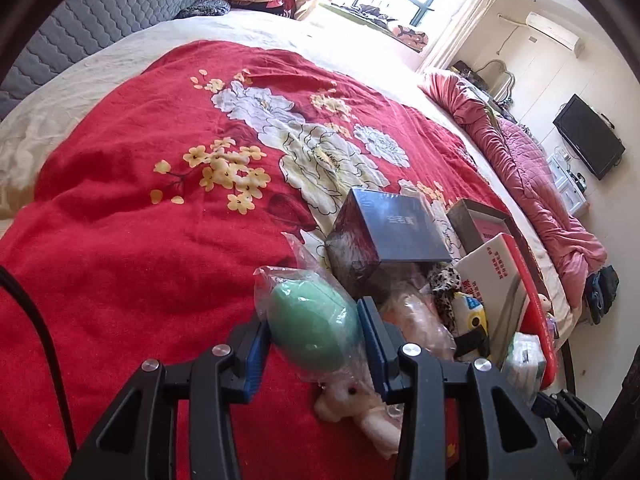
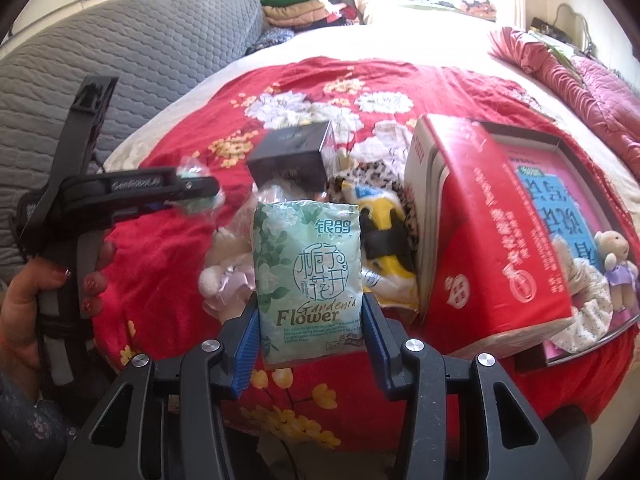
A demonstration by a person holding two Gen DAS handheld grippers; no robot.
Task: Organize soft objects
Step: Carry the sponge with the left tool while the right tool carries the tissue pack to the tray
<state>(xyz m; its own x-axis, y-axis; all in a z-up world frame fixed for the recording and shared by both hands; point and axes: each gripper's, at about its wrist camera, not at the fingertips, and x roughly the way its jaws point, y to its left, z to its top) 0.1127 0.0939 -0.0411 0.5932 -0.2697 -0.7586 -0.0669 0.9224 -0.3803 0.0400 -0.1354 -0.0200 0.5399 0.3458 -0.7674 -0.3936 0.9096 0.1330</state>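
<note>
Gripping a green egg-shaped soft object [image 1: 314,326] in a clear plastic bag, the left tongs [image 1: 316,344] have their blue pads pressed on both its sides, above the red floral blanket [image 1: 140,240]. Right tongs [image 2: 310,340] clamp the lower end of a pale green tissue pack [image 2: 308,268] printed "Gardenia Flower", held upright. A hand [image 2: 28,300] grips the left tool's handle. Just beyond: a white plush toy [image 1: 352,404] on the blanket, then a yellow, white and black plush [image 2: 384,248], leopard-print fabric [image 1: 446,286], possibly a scarf. Further back, a dark box [image 1: 396,230]; right of it, a red carton [image 2: 492,232] leaning on an open tray-like box [image 2: 576,184]. Far off, a grey quilted headboard [image 2: 140,60].
</note>
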